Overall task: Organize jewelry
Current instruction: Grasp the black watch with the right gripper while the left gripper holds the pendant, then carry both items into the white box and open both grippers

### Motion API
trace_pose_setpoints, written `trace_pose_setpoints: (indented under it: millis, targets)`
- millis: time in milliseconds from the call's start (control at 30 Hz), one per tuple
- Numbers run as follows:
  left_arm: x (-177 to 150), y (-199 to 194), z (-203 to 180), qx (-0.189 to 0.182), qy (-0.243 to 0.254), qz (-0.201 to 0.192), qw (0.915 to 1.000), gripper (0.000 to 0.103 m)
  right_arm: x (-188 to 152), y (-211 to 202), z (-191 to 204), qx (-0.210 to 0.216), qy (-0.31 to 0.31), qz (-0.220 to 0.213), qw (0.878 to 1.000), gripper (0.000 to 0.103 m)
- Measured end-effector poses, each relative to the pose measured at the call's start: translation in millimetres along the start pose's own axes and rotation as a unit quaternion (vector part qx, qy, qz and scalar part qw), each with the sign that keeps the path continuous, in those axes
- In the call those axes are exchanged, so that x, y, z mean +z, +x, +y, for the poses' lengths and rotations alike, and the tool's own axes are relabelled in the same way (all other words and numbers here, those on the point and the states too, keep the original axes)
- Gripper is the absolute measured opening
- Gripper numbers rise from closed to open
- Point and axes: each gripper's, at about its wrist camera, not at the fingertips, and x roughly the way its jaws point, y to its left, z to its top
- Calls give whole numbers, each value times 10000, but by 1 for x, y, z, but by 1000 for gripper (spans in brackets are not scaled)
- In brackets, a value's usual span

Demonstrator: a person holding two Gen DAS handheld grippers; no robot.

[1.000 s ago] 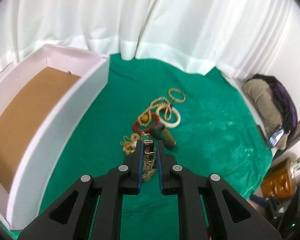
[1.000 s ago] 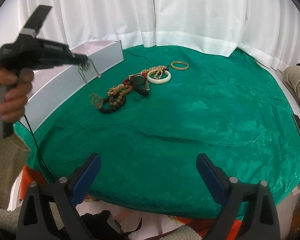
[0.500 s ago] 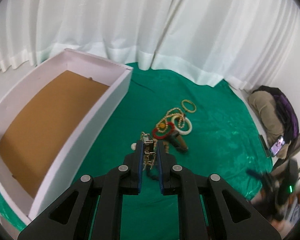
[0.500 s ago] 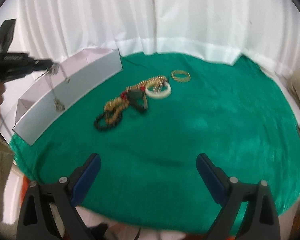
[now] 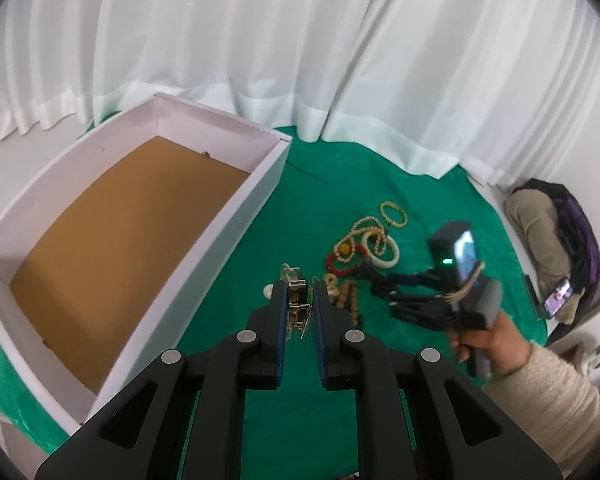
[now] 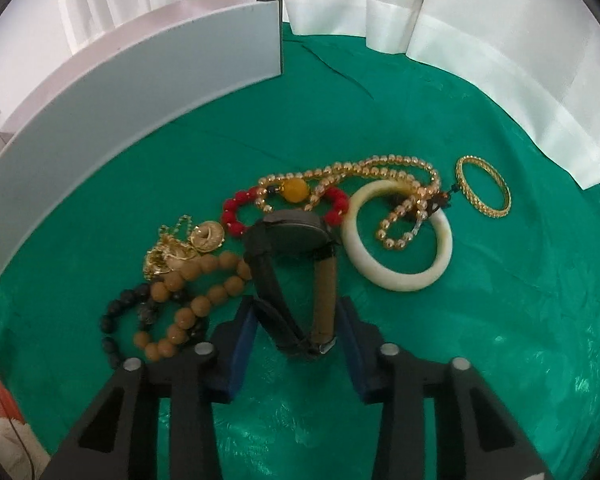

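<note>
**Two tongs, one tangled pile on a green-draped table**

White curtains (image 5: 259, 40) hang behind a table under green cloth (image 6: 480, 340), where a white box (image 5: 203, 232) with a bare brown floor stands at the left and a heap of jewelry lies just to its right. The left gripper (image 5: 298, 300), jaws narrowed to a slit, holds a small metal chain piece (image 5: 296, 296) above the cloth, near the box's right wall but not yet over its floor. The right gripper (image 6: 295, 320), held in a hand (image 5: 480, 344) in a cream sleeve, points steeply down at the pile; its jaws are closing with the wristwatch (image 6: 295, 240) strap loop between them, the pads not yet plainly pressing on it.

The risks appear to sit in the tangle. The watch face rests against the red bead bracelet (image 6: 239, 208), and the tan bead bracelet (image 6: 203, 280) lies just beside the left pad, so a lift could drag neighbours along or scatter them. The strap is a soft loop and may fold or slip from the pads. The amber bead necklace (image 6: 380, 168) is threaded across the white bangle (image 6: 404, 276), so a tug there would move both. The gold bangle (image 6: 484, 184) lies at the far right of the heap. On the left, the dangling chain could snag on the box rim or drop short onto the cloth if let go early.
</note>
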Motion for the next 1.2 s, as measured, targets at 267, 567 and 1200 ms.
trace_pose_setpoints:
  millis: [267, 567, 1200]
  targets:
    - [8, -14, 11, -115, -124, -110, 9998, 11, -10, -55, -8, 65, 4, -152, 9999, 21]
    - [15, -30, 28, -73, -268, -138, 9995, 11, 1, -96, -6, 256, 197, -486, 9983, 21]
    - [56, -69, 96, 718, -692, -558, 9935, 11, 126, -175, 112, 1053, -628, -1526, 9806, 21]
